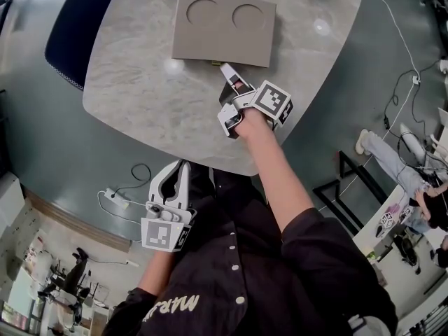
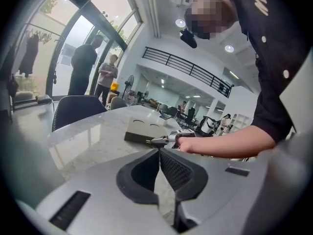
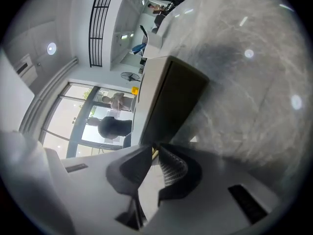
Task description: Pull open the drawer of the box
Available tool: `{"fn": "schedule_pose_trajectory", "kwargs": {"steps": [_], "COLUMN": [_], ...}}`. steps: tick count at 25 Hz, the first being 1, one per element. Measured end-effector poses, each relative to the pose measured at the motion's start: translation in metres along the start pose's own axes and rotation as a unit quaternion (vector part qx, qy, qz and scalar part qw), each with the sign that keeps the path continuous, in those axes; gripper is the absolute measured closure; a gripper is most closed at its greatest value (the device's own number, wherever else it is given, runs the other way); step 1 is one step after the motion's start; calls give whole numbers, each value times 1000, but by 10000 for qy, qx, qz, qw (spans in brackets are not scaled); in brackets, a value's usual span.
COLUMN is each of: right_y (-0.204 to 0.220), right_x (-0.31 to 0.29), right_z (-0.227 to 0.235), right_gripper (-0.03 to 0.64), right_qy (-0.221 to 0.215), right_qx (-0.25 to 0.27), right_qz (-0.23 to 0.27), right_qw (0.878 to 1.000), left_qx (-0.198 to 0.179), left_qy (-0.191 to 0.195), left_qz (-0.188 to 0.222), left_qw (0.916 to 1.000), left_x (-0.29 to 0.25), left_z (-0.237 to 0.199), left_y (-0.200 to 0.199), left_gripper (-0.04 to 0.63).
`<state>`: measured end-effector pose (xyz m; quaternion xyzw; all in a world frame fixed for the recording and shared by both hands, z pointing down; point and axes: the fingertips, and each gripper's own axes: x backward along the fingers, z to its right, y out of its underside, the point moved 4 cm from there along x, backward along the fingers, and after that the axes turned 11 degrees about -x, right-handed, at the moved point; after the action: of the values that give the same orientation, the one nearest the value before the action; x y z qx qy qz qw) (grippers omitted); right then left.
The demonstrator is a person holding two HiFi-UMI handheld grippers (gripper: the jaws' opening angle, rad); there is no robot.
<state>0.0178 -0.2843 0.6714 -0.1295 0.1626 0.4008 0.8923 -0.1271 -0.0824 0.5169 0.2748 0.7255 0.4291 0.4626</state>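
A flat tan box [image 1: 224,30] with two round recesses in its top lies on the marble table [image 1: 140,82]. My right gripper [image 1: 225,67] reaches to the middle of the box's near side, and a small yellow tab [image 1: 215,63] shows there. In the right gripper view the box [image 3: 171,102] stands close ahead, and the right gripper [image 3: 155,150] has its tips pinched on the yellow tab [image 3: 154,152]. My left gripper [image 1: 175,168] hangs below the table's near edge, close to the person's body; its jaws [image 2: 159,151] are shut on nothing. The left gripper view shows the box [image 2: 142,129] and the right gripper [image 2: 164,141] from the side.
A dark blue chair [image 1: 77,26] stands at the table's far left. A power strip with a cable [image 1: 115,198] lies on the floor below the near edge. Bare marble surrounds the box. Two people [image 2: 93,72] stand by the windows.
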Motion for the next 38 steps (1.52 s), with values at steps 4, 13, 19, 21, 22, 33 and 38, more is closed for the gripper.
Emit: {"fn": "schedule_pose_trajectory", "kwargs": {"steps": [4, 13, 19, 21, 22, 33, 38], "right_y": [2, 4, 17, 23, 26, 70, 83], "right_x": [7, 4, 17, 23, 26, 68, 79], "right_z": [-2, 8, 11, 14, 16, 37, 47], "right_gripper": [588, 591, 589, 589, 589, 586, 586], "right_qy": [-205, -196, -119, -76, -56, 104, 180], "right_qx": [-110, -151, -71, -33, -20, 0, 46], "right_qz": [-13, 20, -73, -115, -133, -314, -367], "right_qw": [9997, 9997, 9999, 9999, 9999, 9995, 9992], "left_qx": [-30, -66, -141, -173, -188, -341, -356], "left_qy": [-50, -68, -61, -52, -47, -26, -6], "left_qz": [-53, -14, 64, 92, 98, 238, 249], "left_qw": [10000, 10000, 9999, 9998, 9998, 9991, 9991], "left_x": [5, 1, 9, 12, 13, 32, 35], "left_z": [2, -3, 1, 3, 3, 14, 16], "left_y": [0, 1, -4, -4, -4, -5, -2], "left_gripper": [577, 577, 577, 577, 577, 577, 577]}}
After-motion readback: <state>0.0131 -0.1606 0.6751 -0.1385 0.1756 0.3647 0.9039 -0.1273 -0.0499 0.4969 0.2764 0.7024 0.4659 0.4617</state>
